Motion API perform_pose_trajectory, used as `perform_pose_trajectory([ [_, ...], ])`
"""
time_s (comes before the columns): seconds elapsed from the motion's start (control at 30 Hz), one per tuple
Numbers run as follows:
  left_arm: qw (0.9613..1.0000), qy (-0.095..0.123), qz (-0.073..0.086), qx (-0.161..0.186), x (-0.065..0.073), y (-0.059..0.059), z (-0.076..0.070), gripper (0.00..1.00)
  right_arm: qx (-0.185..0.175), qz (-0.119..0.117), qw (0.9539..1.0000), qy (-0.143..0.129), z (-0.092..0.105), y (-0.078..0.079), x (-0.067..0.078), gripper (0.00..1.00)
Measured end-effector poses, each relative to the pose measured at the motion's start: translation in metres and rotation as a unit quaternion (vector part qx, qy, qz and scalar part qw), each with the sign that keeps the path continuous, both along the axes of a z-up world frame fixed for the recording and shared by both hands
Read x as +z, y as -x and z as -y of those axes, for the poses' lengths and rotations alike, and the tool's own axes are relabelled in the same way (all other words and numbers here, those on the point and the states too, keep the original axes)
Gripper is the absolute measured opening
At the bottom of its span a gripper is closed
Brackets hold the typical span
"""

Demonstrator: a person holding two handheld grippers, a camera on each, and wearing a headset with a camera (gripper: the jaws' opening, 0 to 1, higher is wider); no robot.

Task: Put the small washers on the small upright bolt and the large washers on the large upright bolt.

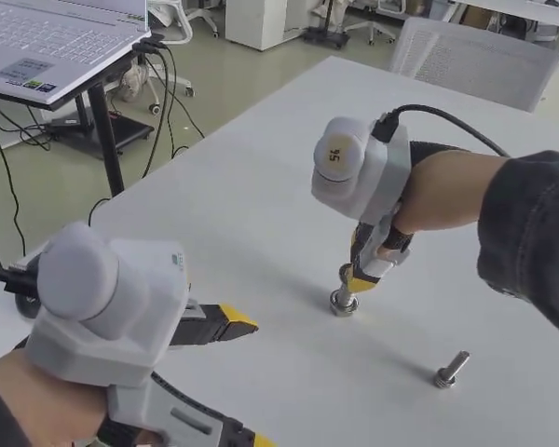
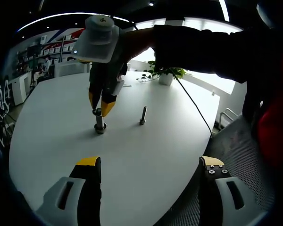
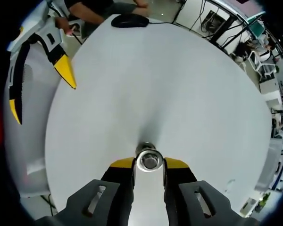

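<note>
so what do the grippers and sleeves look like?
The left gripper and right gripper have pale grey rounded housings and black jaws with yellow tips. The right one carries a round cap marked 56 and a black cable. The sleeve is dark grey.

The table (image 1: 261,186) is plain white. The left gripper (image 2: 150,162) and right gripper (image 1: 361,279) both have pale grey-white housings and black jaws with yellow tips. The right one's round cap bears a pale sticker with black digits, and its cable (image 1: 447,121) is black. The large bolt (image 1: 345,296) and small bolt (image 1: 452,369) are shiny silver-grey. The sleeve (image 1: 531,242) is dark charcoal. The laptop (image 1: 56,37) is silver with white keys. The floor (image 1: 214,74) is dull grey-green. The chair (image 1: 475,60) is light grey with a fine mesh pattern. The plant (image 2: 165,73) is green in a white pot. The mouse (image 3: 129,20) is black.
</note>
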State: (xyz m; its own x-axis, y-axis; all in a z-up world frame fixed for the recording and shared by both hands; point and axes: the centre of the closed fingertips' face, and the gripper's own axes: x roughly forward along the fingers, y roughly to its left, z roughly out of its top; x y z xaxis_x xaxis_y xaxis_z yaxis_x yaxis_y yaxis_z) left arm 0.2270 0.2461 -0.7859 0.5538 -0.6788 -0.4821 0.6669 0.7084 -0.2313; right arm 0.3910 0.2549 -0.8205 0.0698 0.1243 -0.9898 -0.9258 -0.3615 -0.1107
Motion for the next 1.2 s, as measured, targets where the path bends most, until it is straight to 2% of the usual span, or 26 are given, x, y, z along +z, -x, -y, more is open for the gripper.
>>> perform_pose_trajectory([
  [0.33, 1.0, 0.0, 0.0, 0.0, 0.0, 0.0, 0.0, 0.85, 0.0, -0.009, 0.9999, 0.008, 0.001, 0.003, -0.007, 0.24],
  [0.93, 1.0, 0.002, -0.001, 0.001, 0.0, 0.0, 0.0, 0.85, -0.006, -0.018, 0.9995, 0.025, 0.004, 0.0, -0.033, 0.24],
  [1.2, 1.0, 0.005, 0.0, 0.0, 0.001, 0.0, 0.001, 0.85, -0.009, -0.021, 0.9994, 0.026, 0.003, 0.0, -0.038, 0.24],
])
